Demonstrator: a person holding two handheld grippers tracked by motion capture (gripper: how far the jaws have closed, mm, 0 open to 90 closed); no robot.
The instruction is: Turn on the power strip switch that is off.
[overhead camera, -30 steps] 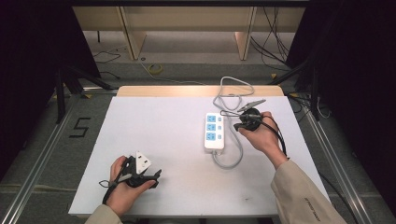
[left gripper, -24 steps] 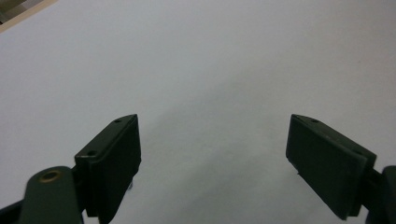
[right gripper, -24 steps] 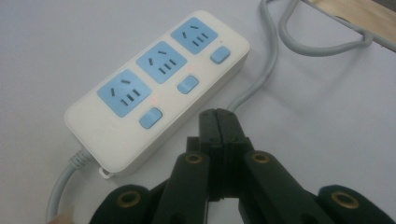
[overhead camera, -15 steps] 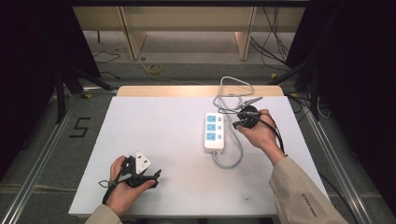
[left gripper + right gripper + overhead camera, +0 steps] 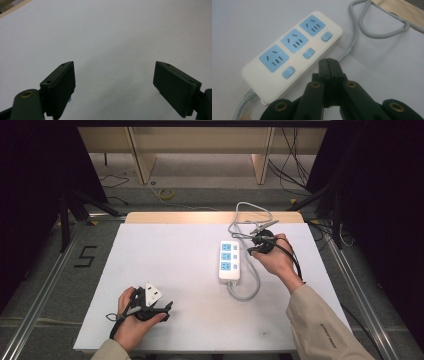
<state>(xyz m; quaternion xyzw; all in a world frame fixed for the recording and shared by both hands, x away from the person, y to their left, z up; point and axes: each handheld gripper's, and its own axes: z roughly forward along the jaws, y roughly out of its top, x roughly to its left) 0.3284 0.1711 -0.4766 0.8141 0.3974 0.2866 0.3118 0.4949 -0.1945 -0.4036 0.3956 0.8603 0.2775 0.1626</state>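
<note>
Left gripper [image 5: 165, 309] rests at the table's [image 5: 180, 250] 7 o'clock, jaws wide apart, nothing between them, likely parked. Power strip [image 5: 230, 260] lies right of centre, cord [image 5: 245, 292] looping from its near end. Right gripper [image 5: 329, 66] hovers at the strip's 3 o'clock, jaws pressed together, probably to poke a switch [image 5: 308, 53].

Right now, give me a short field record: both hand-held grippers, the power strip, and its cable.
left hand-held gripper: jaws wide open, nothing between them, over bare table
right hand-held gripper: jaws shut, tips just beside the power strip
power strip: white, three blue sockets, three blue switches, lying flat
cable: grey, loops off the strip's near end
</note>
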